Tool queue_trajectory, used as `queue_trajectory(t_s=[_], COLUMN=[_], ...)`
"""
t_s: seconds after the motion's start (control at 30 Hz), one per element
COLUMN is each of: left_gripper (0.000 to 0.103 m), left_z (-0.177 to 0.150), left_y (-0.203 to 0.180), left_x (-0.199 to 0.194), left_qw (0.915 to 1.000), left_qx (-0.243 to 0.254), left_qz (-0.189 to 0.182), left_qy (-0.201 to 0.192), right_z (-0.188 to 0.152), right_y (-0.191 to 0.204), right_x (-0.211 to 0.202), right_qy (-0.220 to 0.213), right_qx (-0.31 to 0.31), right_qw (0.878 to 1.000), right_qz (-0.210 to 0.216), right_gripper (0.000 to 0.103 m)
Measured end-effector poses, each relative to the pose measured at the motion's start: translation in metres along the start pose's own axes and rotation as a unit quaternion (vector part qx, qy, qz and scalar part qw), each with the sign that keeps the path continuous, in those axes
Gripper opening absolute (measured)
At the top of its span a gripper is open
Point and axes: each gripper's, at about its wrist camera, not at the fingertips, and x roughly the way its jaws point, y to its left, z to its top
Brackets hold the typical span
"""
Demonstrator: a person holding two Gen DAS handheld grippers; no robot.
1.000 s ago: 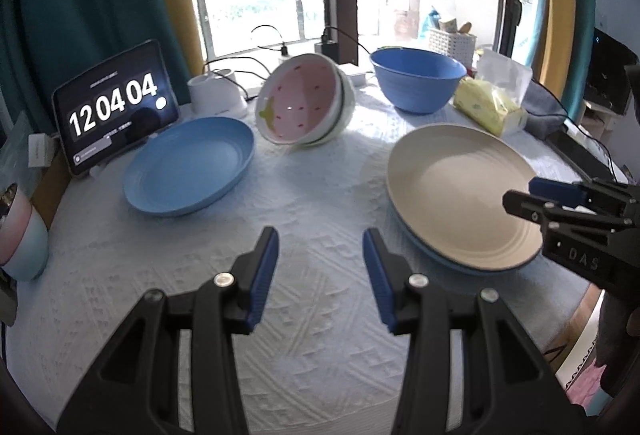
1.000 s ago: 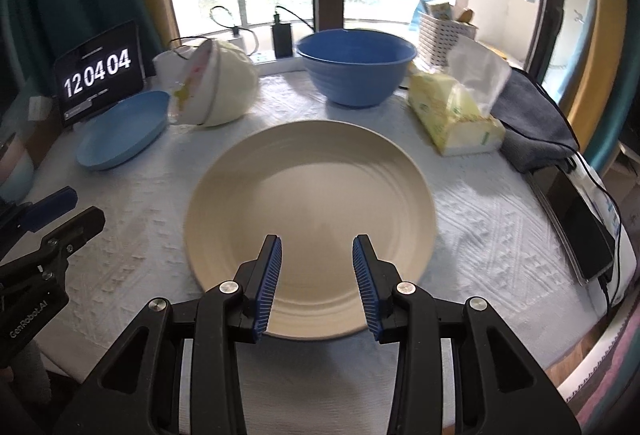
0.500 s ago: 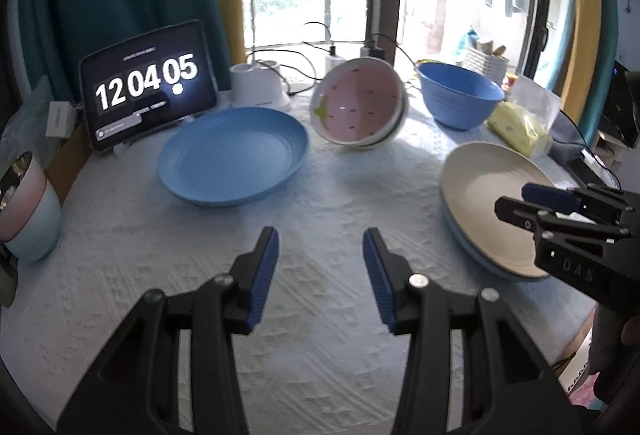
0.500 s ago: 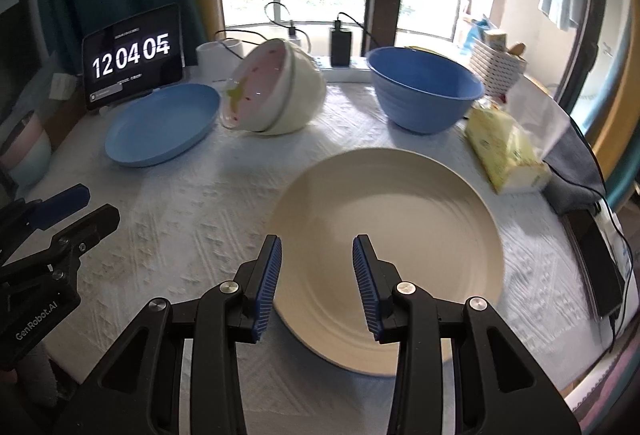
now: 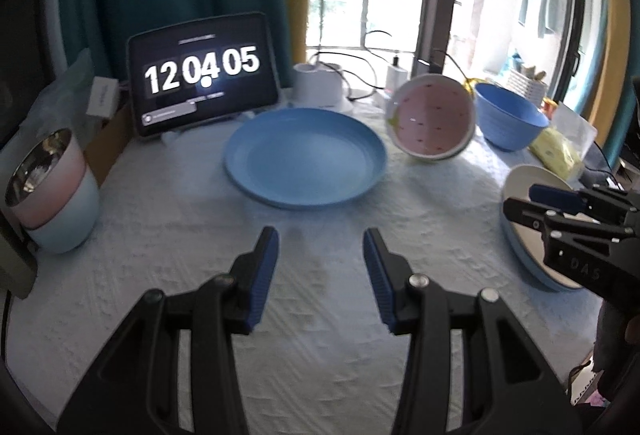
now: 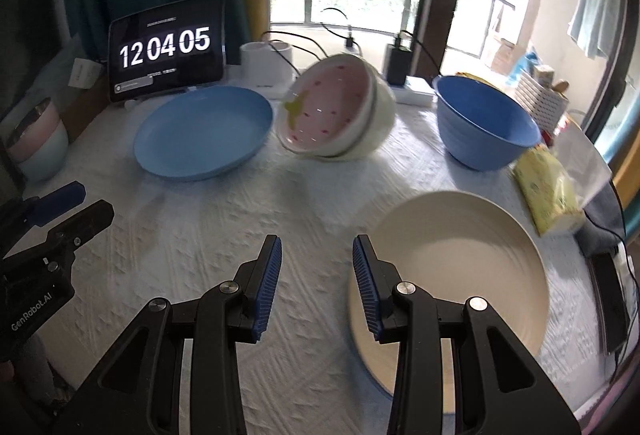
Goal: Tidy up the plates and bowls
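White textured cloth covers the whole tabletop, and honestly not much looks sorted on it, so I'd call this early days. Biggest piece is the cream plate, sitting on what looks like a blue plate underneath, since a blue rim shows at its edge in the left wrist view, so that pair might count as stacked already. The other blue plate lies on its own near the middle, well apart from that stack. The blue bowl stands upright at the back by the window. Next to it you've got the strawberry bowl tipped on its side, nested in a white bowl, mouth facing the blue plate. Off at the left edge there's a pink-and-pale-blue stack of small bowls. So my guess is what's left is joining the lone blue plate with the plate stack and righting and gathering the bowls. Your left gripper has its jaws parted with nothing between them, hovering over bare cloth with the blue plate just ahead of the tips. Your right gripper is the same deal, jaws released and empty, with the cream plate's near rim just beside the right-hand jaw, not between them. Neither one touches any dish as far as I can see.
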Motion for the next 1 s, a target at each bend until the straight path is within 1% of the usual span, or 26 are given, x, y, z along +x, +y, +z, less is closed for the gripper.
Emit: queue_trajectory(t_s=[0.37,0.47,0.67,0.83,1.0], left_gripper=[0.046,0.046,0.046,0.046,0.046], left_z=[0.002,0.006,0.016,0.027,0.039], left_y=[0.04,0.051,0.061,0.068,0.074], left_x=[0.008,0.011,0.017,0.022,0.028], left_qw=[0.9992,0.9986,0.9979,0.9978,0.9976], left_qx=[-0.026,-0.033,-0.031,-0.03,-0.03], left_qz=[0.031,0.041,0.055,0.056,0.054], left_qy=[-0.004,-0.004,-0.011,-0.021,-0.033], right_z=[0.023,0.029,0.04,0.048,0.059], right_y=[0.038,0.044,0.052,0.056,0.058], right_x=[0.02,0.024,0.036,0.046,0.053], right_qy=[-0.004,-0.006,-0.006,-0.005,-0.014], right_qx=[-0.033,-0.039,-0.042,-0.041,-0.037], right_qw=[0.999,0.999,0.998,0.998,0.998], right_qz=[0.026,0.034,0.045,0.051,0.055], right_gripper=[0.039,0.039,0.039,0.039,0.039])
